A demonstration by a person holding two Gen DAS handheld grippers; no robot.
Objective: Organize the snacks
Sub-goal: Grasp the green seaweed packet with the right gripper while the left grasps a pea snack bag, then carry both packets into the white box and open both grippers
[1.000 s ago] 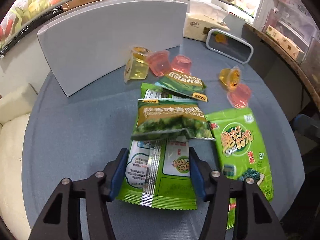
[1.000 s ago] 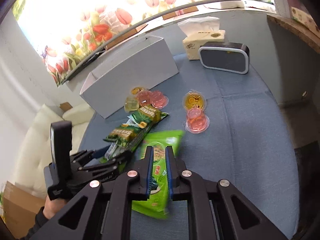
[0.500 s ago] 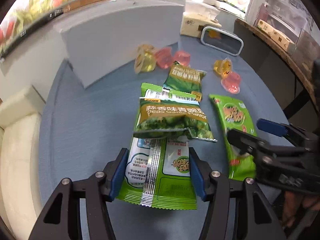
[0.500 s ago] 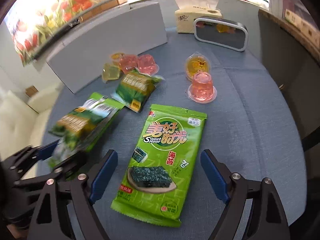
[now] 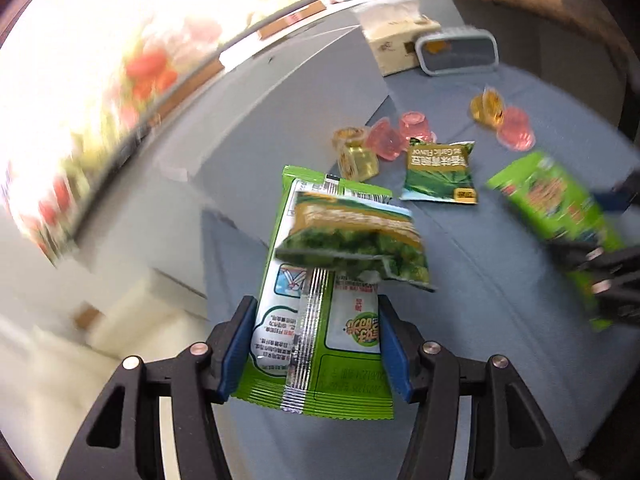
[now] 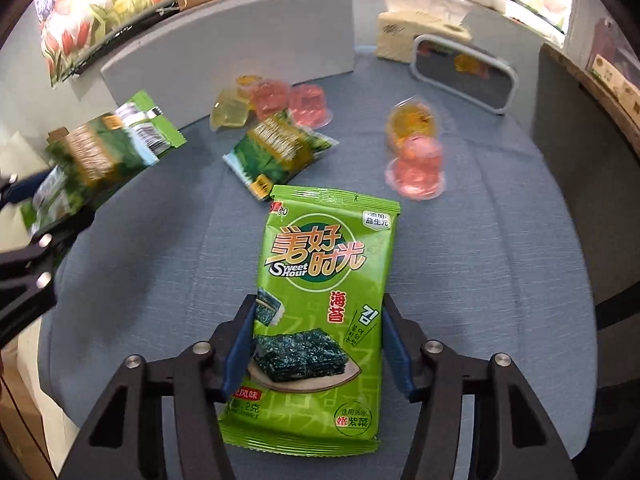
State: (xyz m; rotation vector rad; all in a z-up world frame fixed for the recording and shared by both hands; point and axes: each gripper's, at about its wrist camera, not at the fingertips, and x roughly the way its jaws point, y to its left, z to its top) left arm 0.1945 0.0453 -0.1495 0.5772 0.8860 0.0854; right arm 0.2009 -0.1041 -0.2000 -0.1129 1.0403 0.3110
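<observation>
Left wrist view: the left gripper (image 5: 314, 354) has its blue pads pressed against both long edges of a green seaweed pack (image 5: 320, 320), back side up w/ the silver seam showing. A smaller pea snack bag (image 5: 356, 240) rides loose on top of it. The pack looks raised off the blue table (image 5: 500, 280), tilted, w/ the background smeared. Jaws about pack-width apart, clamped on it. Judging by look, these foil bags are light, puffy, crinkly & slick; squeezing the sides works but the top bag isn't pinned, so it could slide off if tilted more. A second pea bag (image 5: 440, 174) lies flat further out, near the jelly cups (image 5: 384, 142) beside the grey box (image 5: 280, 112). Two more cups (image 5: 502, 120) sit apart to the right. The other tool shows blurred at the right edge w/ its own green pack.

Right wrist view: the right gripper (image 6: 316, 350) straddles a front-up seaweed packet (image 6: 324, 304), blue pads against both side edges near the lower half. Grasping it, I'd say, tho whether it's lifted or lying on the cloth I can't tell. Same handling: light, soft, air-filled; best taken across the narrow width or by the crimped end seal, not crushed, since the sheets inside prob. snap. A tissue box (image 6: 416, 36) & a dark lidded container (image 6: 464, 74) stand at the far rim.
</observation>
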